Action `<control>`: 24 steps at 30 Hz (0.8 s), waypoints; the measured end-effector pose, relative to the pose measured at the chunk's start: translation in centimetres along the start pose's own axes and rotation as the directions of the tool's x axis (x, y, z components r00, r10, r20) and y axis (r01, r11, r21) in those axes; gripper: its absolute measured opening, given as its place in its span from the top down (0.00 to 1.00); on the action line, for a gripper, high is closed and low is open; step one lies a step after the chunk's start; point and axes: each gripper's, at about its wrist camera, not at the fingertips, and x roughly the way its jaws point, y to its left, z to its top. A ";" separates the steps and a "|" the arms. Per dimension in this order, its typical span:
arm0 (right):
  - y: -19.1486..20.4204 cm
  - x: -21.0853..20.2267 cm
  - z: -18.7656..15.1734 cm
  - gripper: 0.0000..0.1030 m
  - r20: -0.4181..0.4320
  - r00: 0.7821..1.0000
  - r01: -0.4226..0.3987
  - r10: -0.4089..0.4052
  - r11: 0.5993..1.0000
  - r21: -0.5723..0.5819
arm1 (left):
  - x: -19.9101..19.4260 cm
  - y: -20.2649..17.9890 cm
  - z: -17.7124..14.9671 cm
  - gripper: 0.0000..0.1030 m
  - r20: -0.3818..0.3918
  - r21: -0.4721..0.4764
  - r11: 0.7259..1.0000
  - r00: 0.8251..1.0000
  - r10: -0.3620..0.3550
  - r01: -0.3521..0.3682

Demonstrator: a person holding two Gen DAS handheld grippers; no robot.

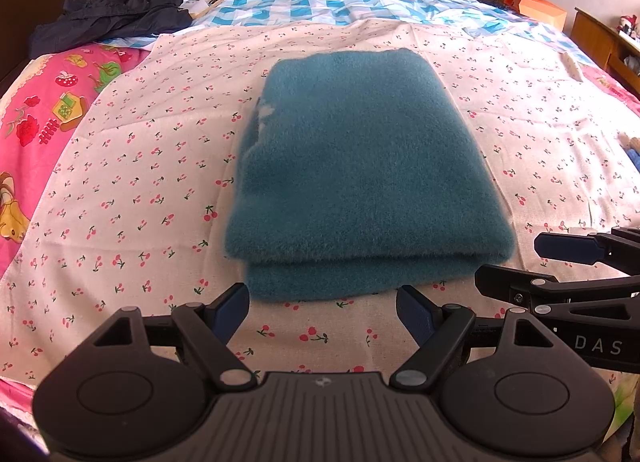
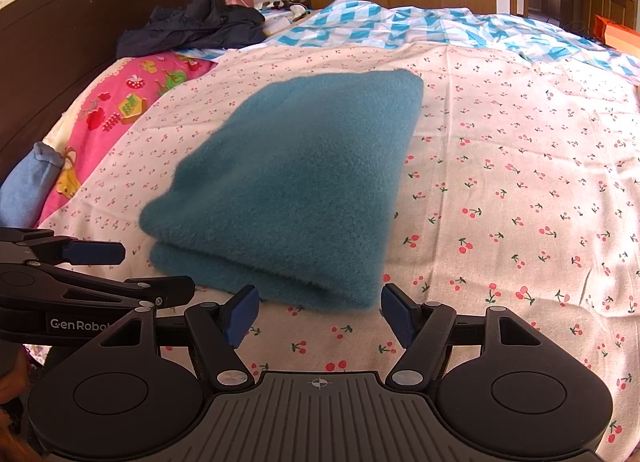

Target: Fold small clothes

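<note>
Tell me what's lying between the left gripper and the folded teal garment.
Nothing but a short strip of cherry-print sheet. In the left wrist view the left gripper stands open just short of the folded teal garment, with no other object between.

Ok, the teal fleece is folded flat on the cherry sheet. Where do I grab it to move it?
Take the teal fleece by its near edge, where two thick layers stack, coming in low from the front. Both the left gripper and right gripper are open, empty, just short of that edge, one toward each corner, so a two-handed pinch should keep the fold together.
</note>
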 end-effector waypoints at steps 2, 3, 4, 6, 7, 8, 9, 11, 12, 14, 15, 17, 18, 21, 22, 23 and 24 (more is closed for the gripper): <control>0.0 0.0 0.0 0.33 0.000 1.000 0.000 0.000 1.000 0.000 | 0.0 0.1 0.0 0.18 -0.001 -0.003 1.000 1.000 -0.001 0.001; 0.0 0.0 0.0 0.33 0.000 1.000 0.000 0.000 1.000 0.000 | -0.1 0.1 0.0 0.18 -0.001 -0.005 1.000 1.000 -0.002 0.002; 0.0 0.0 0.0 0.33 0.000 1.000 0.000 0.000 1.000 0.000 | -0.1 0.1 0.0 0.18 -0.001 -0.005 1.000 1.000 -0.002 0.002; 0.0 0.0 0.0 0.33 0.000 1.000 0.000 0.000 1.000 -0.001 | -0.1 0.1 0.0 0.18 -0.001 -0.005 1.000 1.000 -0.001 0.001; 0.0 0.0 0.0 0.33 0.000 1.000 0.000 0.000 1.000 0.000 | -0.1 0.1 0.0 0.18 -0.001 -0.005 1.000 1.000 -0.001 0.001; 0.0 0.0 0.0 0.33 0.000 1.000 0.000 0.000 1.000 0.000 | -0.1 0.1 0.0 0.18 -0.001 -0.004 1.000 1.000 0.000 0.000; 0.0 0.0 0.0 0.33 0.000 1.000 0.000 0.000 1.000 0.000 | -0.1 0.1 -0.1 0.18 0.000 -0.003 1.000 1.000 0.000 0.000; 0.1 -0.1 0.0 0.33 0.002 1.000 0.001 -0.001 1.000 -0.003 | -0.1 0.1 0.0 0.18 0.001 -0.002 1.000 1.000 0.002 -0.002; 0.2 -0.1 0.1 0.33 0.001 1.000 0.000 0.000 1.000 -0.004 | -0.2 0.2 0.0 0.18 0.001 -0.003 1.000 1.000 0.002 -0.002; 0.2 -0.1 0.1 0.33 0.002 1.000 0.001 -0.001 1.000 -0.005 | -0.2 0.2 0.0 0.18 0.002 -0.003 1.000 1.000 0.002 -0.002; 0.2 -0.1 0.1 0.33 0.003 1.000 0.002 -0.002 1.000 -0.007 | -0.2 0.2 0.0 0.18 0.001 -0.002 1.000 1.000 0.003 -0.003; 0.3 -0.1 0.1 0.33 0.002 1.000 0.002 -0.002 1.000 -0.008 | -0.2 0.2 0.0 0.18 0.001 -0.003 1.000 1.000 0.005 -0.005; 0.4 -0.1 0.1 0.33 0.002 1.000 0.002 -0.002 1.000 -0.008 | -0.2 0.2 0.0 0.18 0.002 -0.003 1.000 1.000 0.005 -0.005; 0.4 -0.1 0.2 0.33 0.003 1.000 0.002 -0.002 1.000 -0.010 | -0.3 0.3 0.1 0.18 0.002 -0.006 1.000 1.000 0.004 -0.004; 0.5 -0.1 0.2 0.33 0.003 1.000 0.002 -0.002 1.000 -0.010 | -0.3 0.3 0.1 0.18 0.002 -0.007 1.000 1.000 0.004 -0.004; 0.5 -0.1 0.2 0.33 0.004 1.000 0.002 -0.002 1.000 -0.010 | -0.3 0.3 0.1 0.18 0.003 -0.007 1.000 1.000 0.004 -0.004; 0.5 -0.1 0.2 0.33 0.004 1.000 0.002 -0.002 1.000 -0.010 | -0.3 0.3 0.1 0.18 0.003 -0.007 1.000 1.000 0.005 -0.005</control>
